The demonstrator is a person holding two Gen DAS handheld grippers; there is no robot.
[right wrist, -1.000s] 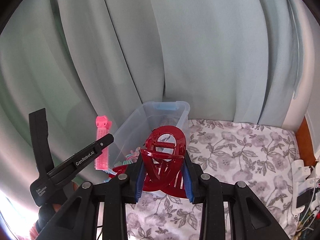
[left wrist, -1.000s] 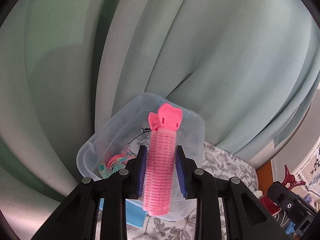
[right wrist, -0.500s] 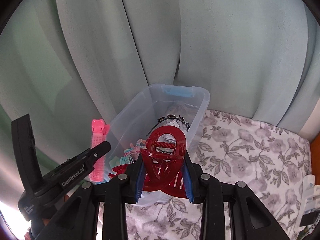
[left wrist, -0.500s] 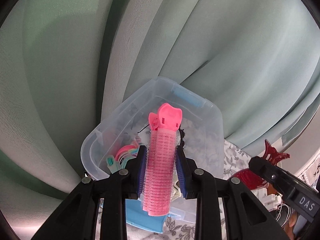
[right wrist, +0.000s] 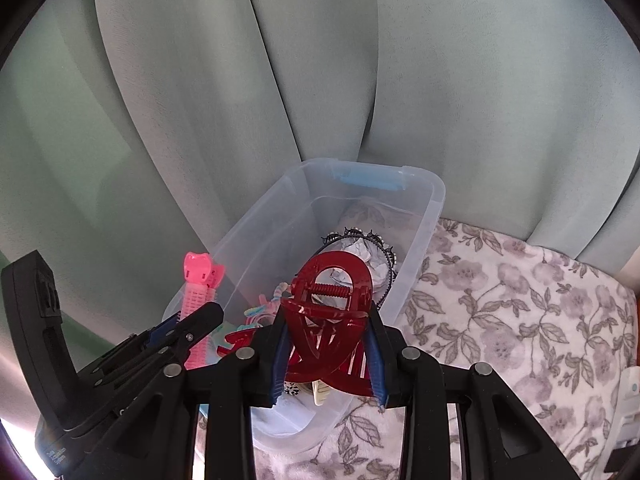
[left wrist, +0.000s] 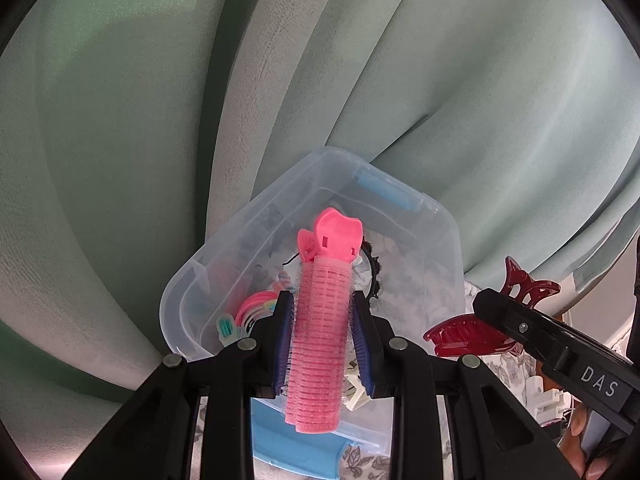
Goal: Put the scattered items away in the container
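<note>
The left gripper clamps a pink mesh hair roller with a plastic clip upright between its pads, just above the clear plastic container ahead. Beside it on the right, the right gripper pinches a dark red translucent claw clip over the container's near end.

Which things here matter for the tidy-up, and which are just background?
Job: pink roller in left gripper; red claw clip in right gripper; clear bin.
Background: curtain, floral cloth.
</note>
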